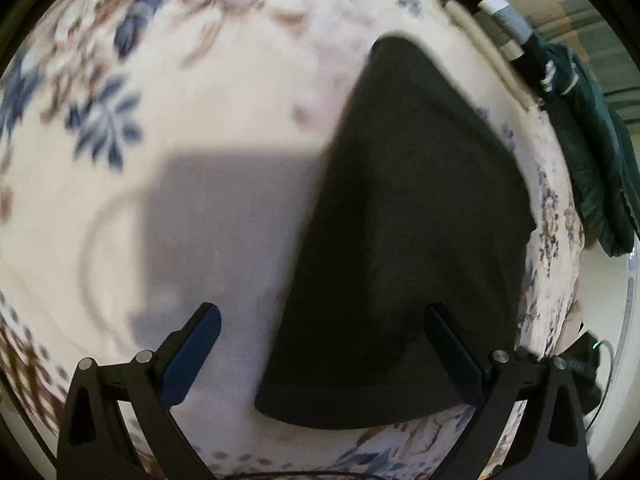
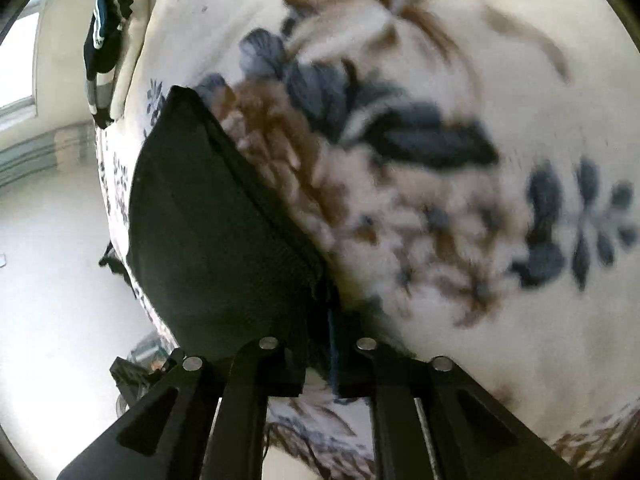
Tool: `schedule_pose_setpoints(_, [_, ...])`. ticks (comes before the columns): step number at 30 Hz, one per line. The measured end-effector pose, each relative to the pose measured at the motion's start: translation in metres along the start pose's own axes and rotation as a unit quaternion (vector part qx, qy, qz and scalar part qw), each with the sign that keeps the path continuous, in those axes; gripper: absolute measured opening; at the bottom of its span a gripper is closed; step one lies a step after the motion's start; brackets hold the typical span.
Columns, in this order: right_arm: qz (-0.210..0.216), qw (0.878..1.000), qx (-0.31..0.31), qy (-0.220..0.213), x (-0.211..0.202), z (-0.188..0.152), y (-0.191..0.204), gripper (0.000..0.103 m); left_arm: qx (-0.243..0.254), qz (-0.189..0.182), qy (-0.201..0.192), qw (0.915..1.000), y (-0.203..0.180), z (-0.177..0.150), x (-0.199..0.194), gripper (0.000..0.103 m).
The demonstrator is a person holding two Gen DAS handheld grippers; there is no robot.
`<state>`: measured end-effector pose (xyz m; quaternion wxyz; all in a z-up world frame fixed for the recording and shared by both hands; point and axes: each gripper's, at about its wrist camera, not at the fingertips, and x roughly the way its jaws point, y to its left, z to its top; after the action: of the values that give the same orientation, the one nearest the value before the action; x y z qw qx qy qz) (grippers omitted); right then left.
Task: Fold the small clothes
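Observation:
A dark folded cloth [image 1: 400, 220] lies on a floral blanket [image 1: 192, 92], tapering away from me in the left wrist view. My left gripper [image 1: 322, 320] hovers over its near part, open wide, with nothing between the fingers; the right fingertip [image 1: 438, 320] shows against the cloth and the left one over bare blanket. In the right wrist view the same cloth [image 2: 208, 232] runs up and to the left. My right gripper [image 2: 326, 312] is shut on its near corner, where the fabric bunches between the narrow jaws.
A dark green garment with white stripes [image 1: 592, 152] is heaped at the blanket's far right edge, and appears again as a garment [image 2: 102, 40] at the upper left. The blanket [image 2: 440, 240] ends at the left; pale floor [image 2: 52, 280] lies beyond.

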<state>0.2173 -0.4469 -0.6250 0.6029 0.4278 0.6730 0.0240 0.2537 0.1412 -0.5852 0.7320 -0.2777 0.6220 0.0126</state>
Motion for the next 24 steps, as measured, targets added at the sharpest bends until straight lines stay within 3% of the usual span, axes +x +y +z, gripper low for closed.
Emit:
schedule_pose_setpoints(2, [-0.002,0.999,-0.033,-0.033,-0.022,0.021,0.02,0.032,0.019,0.004,-0.019,0.9996,-0.007,0.017,-0.006,0.103])
schedule_pose_setpoints(3, [0.002,0.998,-0.052,-0.043,-0.027,0.033,0.032,0.057,0.027,0.003,-0.027,0.9993,-0.01,0.027,-0.006,0.103])
schedule_pose_setpoints(4, [0.006,0.996,-0.075,-0.049,-0.027,0.049,0.046,0.064,0.034,0.008,-0.038,0.9987,-0.014,0.043,-0.004,0.103])
schedule_pose_setpoints(8, [0.013,0.988,-0.153,-0.024,0.011,0.104,0.096,0.066,0.052,0.011,-0.054,0.9972,-0.023,0.094,0.022,0.103])
schedule_pose_setpoints(11, [0.053,0.988,-0.142,0.02,0.052,0.131,0.107,0.066,0.045,-0.009,-0.038,0.9982,-0.022,0.125,0.048,0.103])
schedule_pose_setpoints(12, [0.071,0.988,-0.136,0.026,0.06,0.137,0.108,0.062,0.037,-0.016,-0.041,0.9983,-0.022,0.132,0.054,0.102])
schedule_pose_setpoints(13, [0.079,0.987,-0.136,0.017,0.063,0.14,0.111,0.042,0.033,-0.021,-0.05,0.998,-0.023,0.135,0.055,0.096])
schedule_pose_setpoints(14, [0.078,0.987,-0.141,0.002,0.062,0.141,0.115,0.021,0.032,-0.031,-0.064,0.997,-0.024,0.138,0.053,0.083])
schedule_pose_setpoints(15, [0.079,0.987,-0.141,-0.003,0.063,0.143,0.121,0.01,0.033,-0.035,-0.072,0.9963,-0.027,0.138,0.051,0.043])
schedule_pose_setpoints(16, [0.088,0.986,-0.141,-0.019,0.059,0.143,0.126,0.01,0.031,-0.053,-0.068,0.9958,-0.03,0.141,0.051,0.032])
schedule_pose_setpoints(20, [0.054,0.986,-0.142,-0.066,0.064,0.152,0.146,0.008,0.006,-0.072,-0.066,0.9952,-0.025,0.147,0.053,0.03])
schedule_pose_setpoints(24, [0.026,0.99,-0.138,-0.014,0.086,0.161,0.14,0.011,-0.002,-0.091,-0.048,0.9947,-0.019,0.148,0.049,0.034])
